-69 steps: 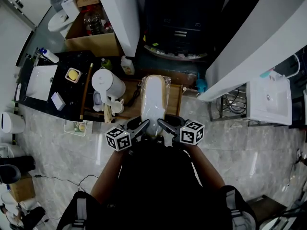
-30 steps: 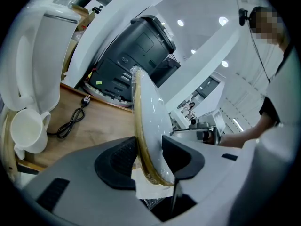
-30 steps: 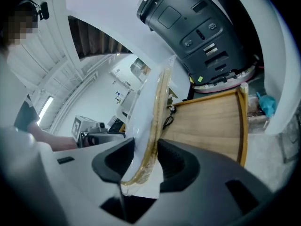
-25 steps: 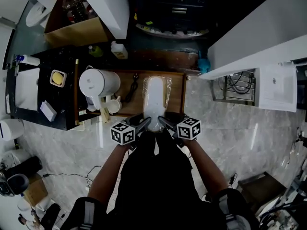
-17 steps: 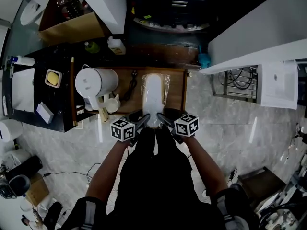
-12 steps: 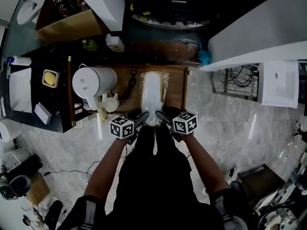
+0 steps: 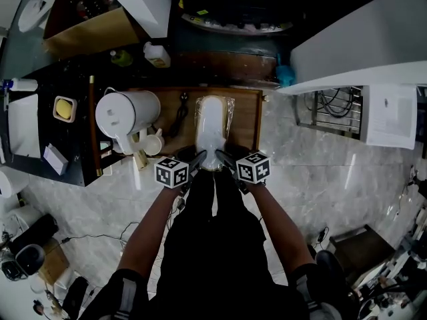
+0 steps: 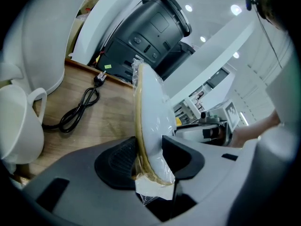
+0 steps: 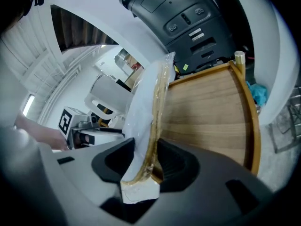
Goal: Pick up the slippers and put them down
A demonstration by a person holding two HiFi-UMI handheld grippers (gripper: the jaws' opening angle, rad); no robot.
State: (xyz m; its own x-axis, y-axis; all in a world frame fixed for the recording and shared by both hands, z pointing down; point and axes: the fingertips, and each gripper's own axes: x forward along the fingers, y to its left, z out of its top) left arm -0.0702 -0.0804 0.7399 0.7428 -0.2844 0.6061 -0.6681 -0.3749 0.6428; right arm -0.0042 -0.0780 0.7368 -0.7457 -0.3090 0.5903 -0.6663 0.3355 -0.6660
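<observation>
A pair of white slippers [image 7: 212,127] in clear plastic wrap hangs lengthwise over a wooden tray [image 7: 245,122]. My left gripper [image 7: 198,161] and right gripper [image 7: 223,160] both pinch the near end, one from each side. In the left gripper view the slippers [image 8: 148,117] stand on edge between the pads of the left gripper [image 8: 148,161], over the tray [image 8: 101,124]. The right gripper [image 9: 146,166] is shut on the slippers [image 9: 146,105] the same way above the tray [image 9: 207,117]. Whether the far end touches the tray is unclear.
A white kettle [image 7: 127,112], a mug [image 7: 155,143] and a coiled black cable [image 7: 181,109] sit on the tray's left part. A black counter [image 7: 40,122] with small items lies further left. A dark appliance [image 8: 150,32] stands behind the tray, and a blue object [image 9: 258,94] lies off its right edge.
Both grippers have sunk toward the wooden tray with the wrapped slippers still pinched between them. The grip has not changed.
</observation>
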